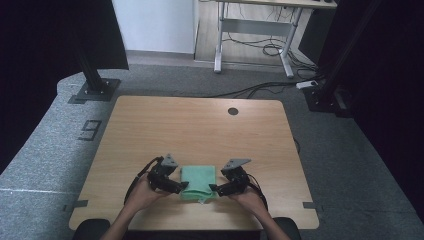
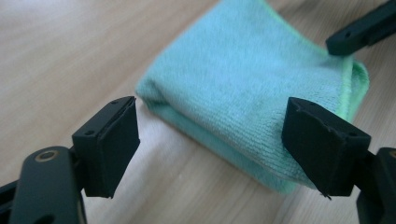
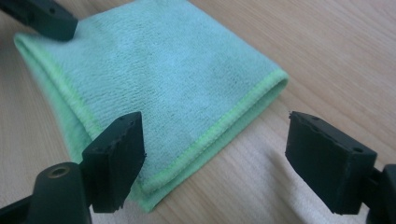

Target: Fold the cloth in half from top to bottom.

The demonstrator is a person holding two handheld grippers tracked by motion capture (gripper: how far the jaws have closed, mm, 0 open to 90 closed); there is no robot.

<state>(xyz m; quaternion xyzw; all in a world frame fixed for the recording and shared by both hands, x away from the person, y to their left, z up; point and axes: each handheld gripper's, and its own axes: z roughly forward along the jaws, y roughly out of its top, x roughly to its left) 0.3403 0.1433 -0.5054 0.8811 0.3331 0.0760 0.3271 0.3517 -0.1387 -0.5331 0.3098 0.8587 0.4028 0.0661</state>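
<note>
A folded green cloth lies flat on the wooden table near its front edge. My left gripper sits at the cloth's left side, held in a hand, jaws wide apart. In the left gripper view the cloth has one folded corner between the open jaws of the left gripper, and no pad presses on it. My right gripper sits at the cloth's right side. In the right gripper view the open right gripper straddles a corner of the cloth with its stitched hem.
A round cable hole sits near the table's far edge. Black frame posts stand on the grey carpet at the back left and back right. A white desk frame and floor cables lie beyond.
</note>
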